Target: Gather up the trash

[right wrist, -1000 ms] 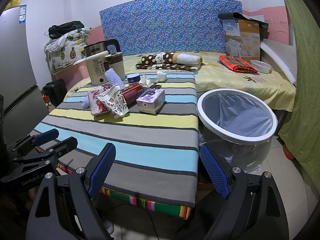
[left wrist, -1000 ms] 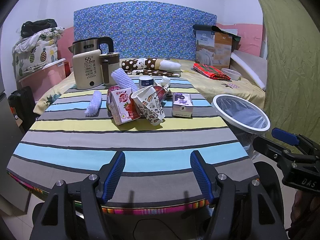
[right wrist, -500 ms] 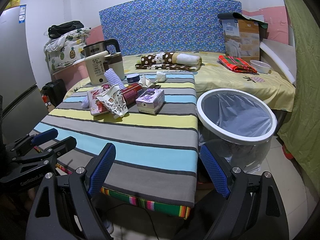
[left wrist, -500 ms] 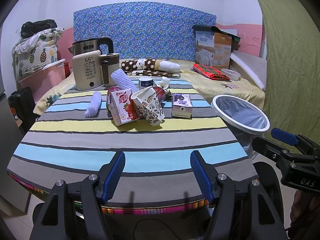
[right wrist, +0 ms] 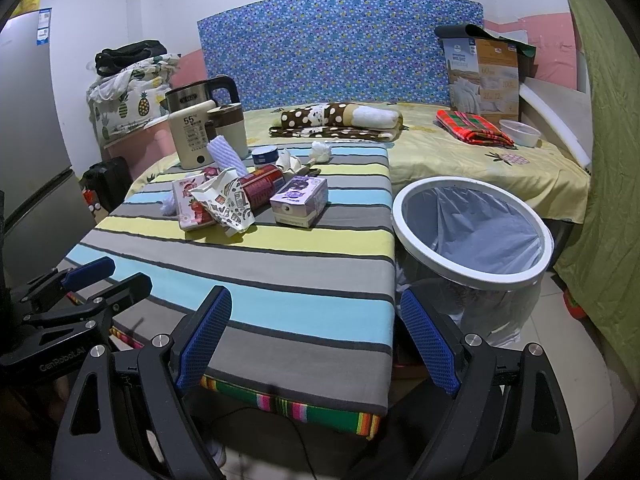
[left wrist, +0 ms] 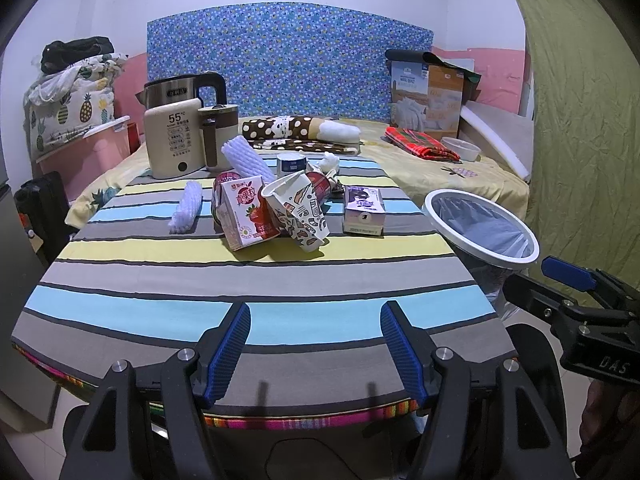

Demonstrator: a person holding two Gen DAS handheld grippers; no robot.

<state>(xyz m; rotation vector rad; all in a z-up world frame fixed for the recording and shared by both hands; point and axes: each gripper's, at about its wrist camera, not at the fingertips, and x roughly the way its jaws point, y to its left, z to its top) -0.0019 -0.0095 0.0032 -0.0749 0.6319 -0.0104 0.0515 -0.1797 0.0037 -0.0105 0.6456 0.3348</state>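
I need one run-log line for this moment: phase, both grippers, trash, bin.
phase: before first pick | left gripper: open, empty | right gripper: open, empty | trash: strawberry milk carton, paper cup on table | trash bin: beside table

Left wrist view faces 12 o'clock from the tabletop's (left wrist: 256, 280) near edge; right wrist view looks from its near-right corner; both share the bin (right wrist: 472, 236).

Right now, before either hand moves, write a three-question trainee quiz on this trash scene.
1. True or false: the bin stands off the table's right edge.
2. What lies nearest the bin: A) purple carton B) strawberry carton C) foam sleeve?
3. Fill in: both the left gripper and the right gripper have their jaws ____.

Key: 1 true; 2 A; 3 open.
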